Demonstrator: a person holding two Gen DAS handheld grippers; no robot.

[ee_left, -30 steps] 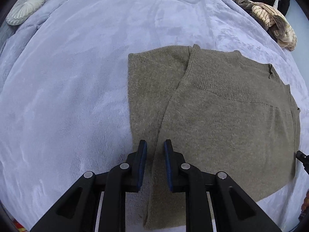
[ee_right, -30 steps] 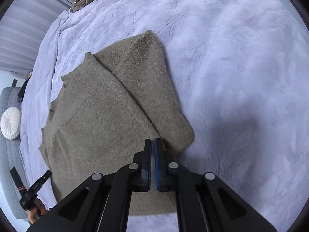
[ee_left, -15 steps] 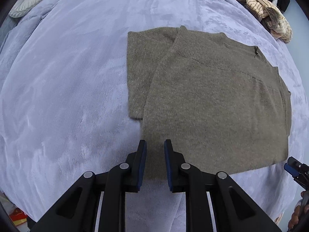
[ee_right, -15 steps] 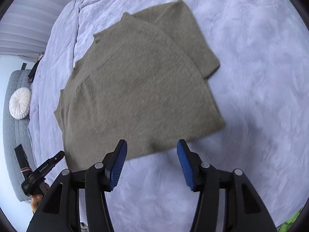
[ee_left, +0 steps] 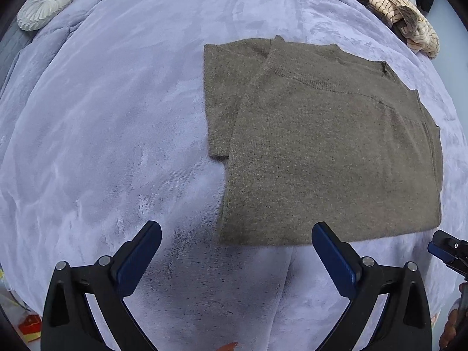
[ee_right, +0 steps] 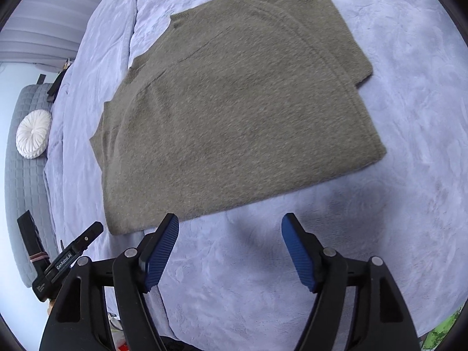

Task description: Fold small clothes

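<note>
Folded sweater (ee_left: 327, 146), both tools opening, empty, off its near edge

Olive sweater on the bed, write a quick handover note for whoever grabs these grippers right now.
Left gripper: jaws opening, nothing between them, above the blanket near the sweater's hem.
Right gripper: jaws opening, empty, also just off the hem.
Olive sweater: lying flat, folded over on itself, one sleeve sticking out beyond the fold.
Done: one fold laid down and released.
Left: probably tuck that sleeve and fold again.
</note>
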